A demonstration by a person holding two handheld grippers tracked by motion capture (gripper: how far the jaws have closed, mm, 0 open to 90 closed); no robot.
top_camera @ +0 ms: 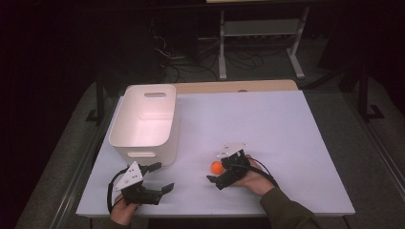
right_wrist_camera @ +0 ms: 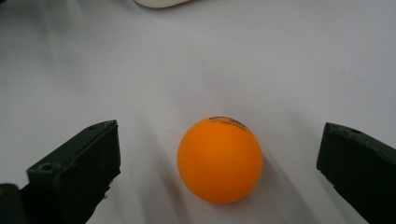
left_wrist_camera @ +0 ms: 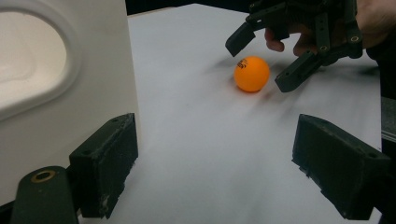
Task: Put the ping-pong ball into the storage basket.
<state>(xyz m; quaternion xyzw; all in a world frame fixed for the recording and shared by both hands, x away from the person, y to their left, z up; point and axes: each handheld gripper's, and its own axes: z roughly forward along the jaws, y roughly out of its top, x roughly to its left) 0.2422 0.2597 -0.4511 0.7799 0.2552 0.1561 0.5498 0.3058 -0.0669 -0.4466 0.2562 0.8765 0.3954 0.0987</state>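
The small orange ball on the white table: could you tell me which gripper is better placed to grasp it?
Right. The right gripper is open with the small orange ball between its fingers; the left gripper sits beside the white plastic bin.

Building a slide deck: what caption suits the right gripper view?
Open right gripper straddling an orange ball on the white table, jaws clear of it on both sides.
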